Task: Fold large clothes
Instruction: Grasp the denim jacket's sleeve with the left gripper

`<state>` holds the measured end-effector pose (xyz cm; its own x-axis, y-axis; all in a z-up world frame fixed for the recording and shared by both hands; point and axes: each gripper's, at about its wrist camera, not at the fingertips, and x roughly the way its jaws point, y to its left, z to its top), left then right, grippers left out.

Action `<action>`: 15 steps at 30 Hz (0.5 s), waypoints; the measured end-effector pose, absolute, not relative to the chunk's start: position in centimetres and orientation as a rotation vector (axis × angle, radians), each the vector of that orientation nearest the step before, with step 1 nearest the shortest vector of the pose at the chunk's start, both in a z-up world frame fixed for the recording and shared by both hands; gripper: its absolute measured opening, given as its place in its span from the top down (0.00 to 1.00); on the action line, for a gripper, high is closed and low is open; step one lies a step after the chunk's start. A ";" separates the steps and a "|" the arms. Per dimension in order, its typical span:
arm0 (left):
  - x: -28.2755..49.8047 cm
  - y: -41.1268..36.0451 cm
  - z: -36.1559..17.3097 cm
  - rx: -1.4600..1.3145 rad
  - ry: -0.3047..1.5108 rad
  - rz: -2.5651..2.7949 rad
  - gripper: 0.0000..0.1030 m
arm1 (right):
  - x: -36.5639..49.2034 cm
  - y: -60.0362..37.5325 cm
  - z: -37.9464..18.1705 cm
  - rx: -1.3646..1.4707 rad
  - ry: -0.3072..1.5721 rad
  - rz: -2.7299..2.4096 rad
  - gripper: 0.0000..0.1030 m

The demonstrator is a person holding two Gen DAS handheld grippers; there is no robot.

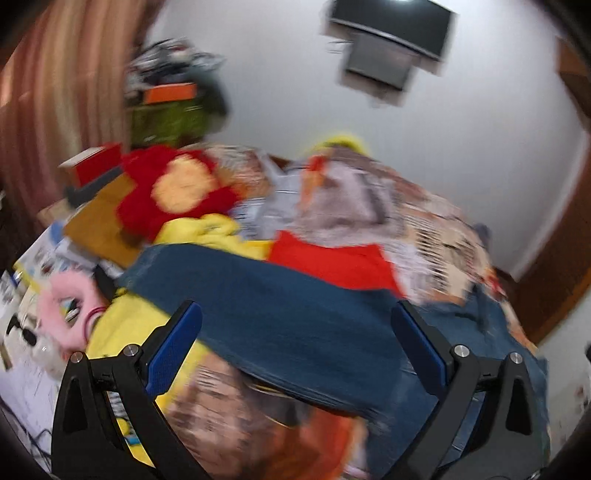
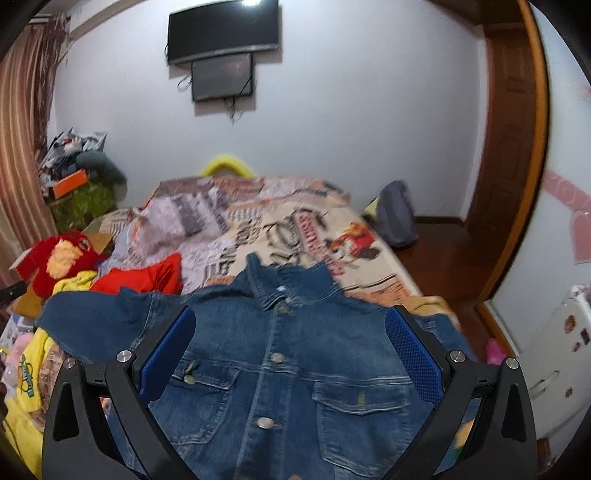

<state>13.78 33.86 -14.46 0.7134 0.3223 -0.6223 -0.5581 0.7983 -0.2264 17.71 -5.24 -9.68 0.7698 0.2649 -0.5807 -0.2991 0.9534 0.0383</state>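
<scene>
A blue denim jacket [image 2: 288, 362] lies front up on the bed, buttoned, collar toward the far wall, its left sleeve [image 2: 85, 317] stretched out to the left. My right gripper [image 2: 290, 332] is open above the jacket's chest, with nothing between its blue pads [image 2: 413, 354]. In the blurred left wrist view the denim sleeve [image 1: 280, 310] runs across between the fingers of my left gripper [image 1: 295, 325], which is open and wide apart. Whether its pads [image 1: 173, 343] touch the cloth is unclear.
The bed [image 2: 295, 225] carries a printed cover. Red cloth [image 2: 147, 277], yellow clothes [image 2: 26, 373] and a red plush toy [image 2: 62, 258] crowd its left side. A dark bag [image 2: 397, 214] sits at the far right corner. A wooden door [image 2: 509, 147] stands right, a television [image 2: 221, 29] on the wall.
</scene>
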 end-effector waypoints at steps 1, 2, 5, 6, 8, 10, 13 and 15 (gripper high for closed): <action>13.8 35.0 -15.3 -0.418 0.611 0.528 0.00 | 18.3 -4.8 -10.3 -0.057 0.645 0.319 0.01; 13.9 36.2 -16.2 -0.415 0.630 0.548 0.00 | 18.8 -4.3 -11.0 -0.059 0.671 0.323 0.01; 14.2 39.3 -18.8 -0.437 0.689 0.568 0.00 | 20.2 -3.0 -12.5 -0.075 0.739 0.320 0.01; 14.2 40.1 -19.5 -0.456 0.707 0.557 0.00 | 20.4 -2.8 -13.0 -0.080 0.759 0.322 0.01; 14.5 42.2 -21.5 -0.529 0.755 0.514 0.00 | 21.0 -2.2 -13.9 -0.087 0.801 0.334 0.01; 14.6 44.3 -23.4 -0.623 0.795 0.478 0.09 | 21.4 -1.8 -14.6 -0.092 0.832 0.344 0.01; 14.4 46.1 -25.4 -0.741 0.833 0.432 0.20 | 21.7 -1.1 -15.3 -0.107 0.852 0.346 0.01; 14.4 47.3 -26.5 -0.805 0.829 0.422 0.24 | 21.9 -0.7 -15.7 -0.125 0.861 0.342 0.01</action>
<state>14.38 47.25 -26.53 0.6191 0.0302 -0.7847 -0.6173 0.6364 -0.4626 21.87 -0.74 -15.65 0.6011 0.2444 -0.7609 -0.3441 0.9385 0.0296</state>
